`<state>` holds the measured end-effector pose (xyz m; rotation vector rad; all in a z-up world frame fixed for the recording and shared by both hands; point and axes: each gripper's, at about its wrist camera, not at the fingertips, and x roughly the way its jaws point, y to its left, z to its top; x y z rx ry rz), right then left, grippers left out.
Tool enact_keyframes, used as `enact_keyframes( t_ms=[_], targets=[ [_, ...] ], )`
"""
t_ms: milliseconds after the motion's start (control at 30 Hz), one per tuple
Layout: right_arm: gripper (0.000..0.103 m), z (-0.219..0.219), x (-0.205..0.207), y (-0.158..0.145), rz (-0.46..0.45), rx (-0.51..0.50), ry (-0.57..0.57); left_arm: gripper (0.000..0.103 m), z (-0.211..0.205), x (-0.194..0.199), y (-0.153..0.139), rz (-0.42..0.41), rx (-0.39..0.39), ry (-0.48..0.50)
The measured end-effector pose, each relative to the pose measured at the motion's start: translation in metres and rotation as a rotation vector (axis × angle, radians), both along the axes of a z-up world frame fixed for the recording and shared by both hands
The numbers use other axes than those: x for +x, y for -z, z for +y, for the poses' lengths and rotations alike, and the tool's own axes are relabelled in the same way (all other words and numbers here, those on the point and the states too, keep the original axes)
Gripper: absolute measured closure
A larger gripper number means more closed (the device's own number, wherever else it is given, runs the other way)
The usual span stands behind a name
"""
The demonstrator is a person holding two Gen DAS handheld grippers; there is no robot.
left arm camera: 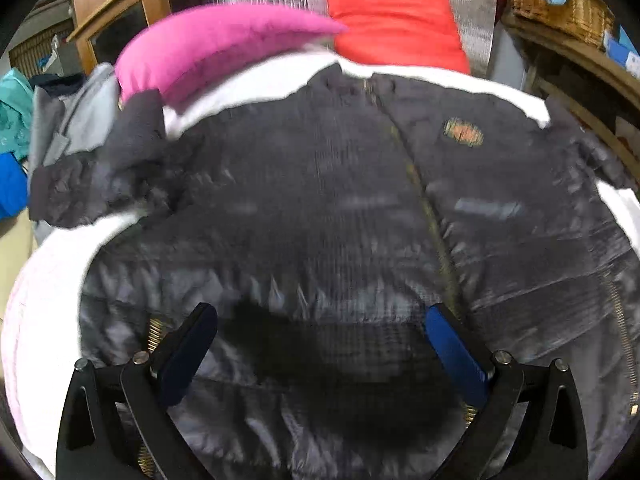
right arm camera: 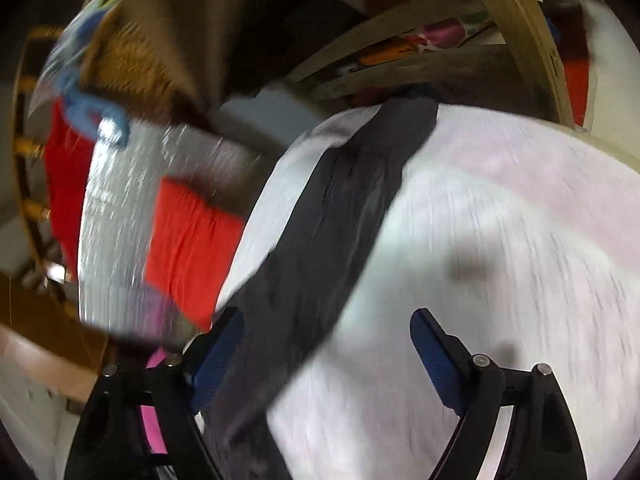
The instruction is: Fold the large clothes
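Observation:
A dark puffer jacket (left arm camera: 320, 200) lies flat, front up, on a white bed sheet (left arm camera: 52, 280), with a zipper down its middle and a small orange badge (left arm camera: 464, 133) on the chest. Its left sleeve (left arm camera: 100, 176) is bunched at the bed's left edge. My left gripper (left arm camera: 320, 320) is open and empty just above the jacket's hem. In the right wrist view a dark sleeve (right arm camera: 340, 216) stretches across the white sheet (right arm camera: 500, 220). My right gripper (right arm camera: 324, 328) is open above the sleeve's near end, its left finger (right arm camera: 220, 344) beside it.
A pink pillow (left arm camera: 216, 40) and a red pillow (left arm camera: 396, 24) lie at the head of the bed against a silver wall. Other clothes (left arm camera: 56, 120) are piled at the left. Wooden shelves with a wicker basket (left arm camera: 560, 0) stand at the right.

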<state>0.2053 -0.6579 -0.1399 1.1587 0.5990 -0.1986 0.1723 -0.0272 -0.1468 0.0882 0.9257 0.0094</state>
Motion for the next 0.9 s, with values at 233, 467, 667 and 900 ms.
enact_keyframes(
  t_ms=[233,467,667,900],
  targets=[
    [0.056,-0.013,0.062,0.018,0.124,-0.103,0.008,0.000,0.011,-0.004,0.010,0.012,-0.071,-0.012],
    [0.088,0.021,0.098,-0.044,0.254,-0.428,-0.078,0.000,0.010,-0.008,0.009,-0.002,-0.086,-0.013],
    [0.092,0.132,0.120,-0.163,0.102,-0.682,-0.213,0.000,0.012,0.002,0.009,0.003,-0.102,-0.026],
    [0.092,0.327,0.127,-0.226,-0.099,-0.826,-0.483,0.000,0.018,0.002,0.006,0.010,-0.137,-0.045]
  ],
)
